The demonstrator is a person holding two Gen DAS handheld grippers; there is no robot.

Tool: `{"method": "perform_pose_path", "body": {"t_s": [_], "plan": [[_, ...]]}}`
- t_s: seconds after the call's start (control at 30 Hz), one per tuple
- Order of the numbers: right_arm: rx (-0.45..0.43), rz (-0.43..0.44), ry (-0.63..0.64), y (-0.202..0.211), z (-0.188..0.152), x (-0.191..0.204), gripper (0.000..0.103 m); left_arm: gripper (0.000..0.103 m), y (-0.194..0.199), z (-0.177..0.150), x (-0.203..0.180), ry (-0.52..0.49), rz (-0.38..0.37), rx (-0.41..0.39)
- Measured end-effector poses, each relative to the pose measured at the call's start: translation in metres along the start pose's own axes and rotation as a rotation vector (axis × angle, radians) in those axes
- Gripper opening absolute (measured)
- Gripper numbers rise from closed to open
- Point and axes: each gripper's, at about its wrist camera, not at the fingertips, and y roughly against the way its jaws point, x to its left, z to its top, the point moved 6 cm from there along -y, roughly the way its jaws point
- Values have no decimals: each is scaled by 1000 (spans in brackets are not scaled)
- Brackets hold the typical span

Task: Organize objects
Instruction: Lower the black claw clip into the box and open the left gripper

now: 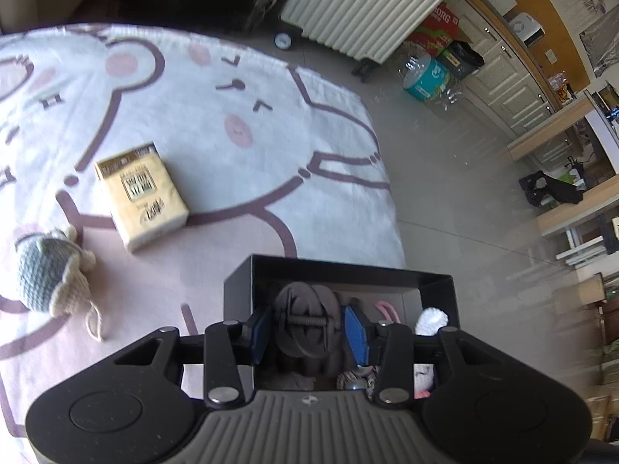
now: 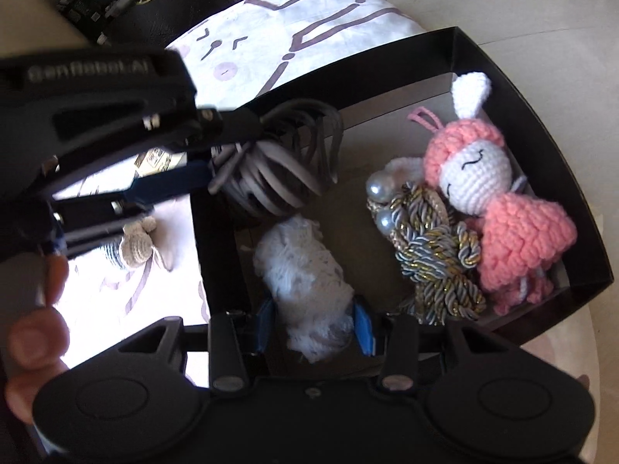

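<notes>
A white cloth [image 1: 240,77] printed with pink-cheeked cartoon bears covers the surface, with grey floor tiles and a cream radiator [image 1: 371,4] beyond its far edge. At the left of the cloth lies a grey-and-cream crocheted toy [image 1: 50,270], and just right of it, apart from it, a yellow tissue pack [image 1: 141,193]. Right again, at the near edge, stands a black box [image 2: 503,73]. The left gripper [image 1: 307,332] reaches into the box's far left corner with a grey claw hair clip [image 2: 271,170] between its blue pads; whether they still press on it I cannot tell. The right gripper [image 2: 313,328] is clenched on a fluffy white piece [image 2: 305,278] at the box's near side. Further right in the box lie a twisted silver-gold cord with pearls [image 2: 437,243] and, touching it, a pink crocheted doll [image 2: 503,208].
</notes>
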Motion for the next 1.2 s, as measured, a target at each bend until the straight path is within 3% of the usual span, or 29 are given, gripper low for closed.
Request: {"method": "perform_pose_path", "body": {"t_s": [0.13,0.23,0.47,0.6,0.73,0.83,1.0,1.2], "plan": [[-8,23,-10,4,1,1,60,53,7,2,2,24,-43,10],[-17,10,-26,11,2,-3,60,53,17,5,1,1,-50,-5],[-102,23,-71,28,12,-13,41,53,36,13,6,-23,-42,-57],[-142,46,-25,22,18,-6,39,53,42,15,10,-40,-24,-71],[-110,43,52,18,21,8,37,53,46,15,14,-62,0,-79],[-43,-16,106,11,13,14,32,53,49,16,19,-78,19,-82],[26,0,105,13,6,15,29,53,50,16,25,-85,33,-75],[-45,17,109,22,11,17,31,53,52,11,20,-145,54,-73]]}}
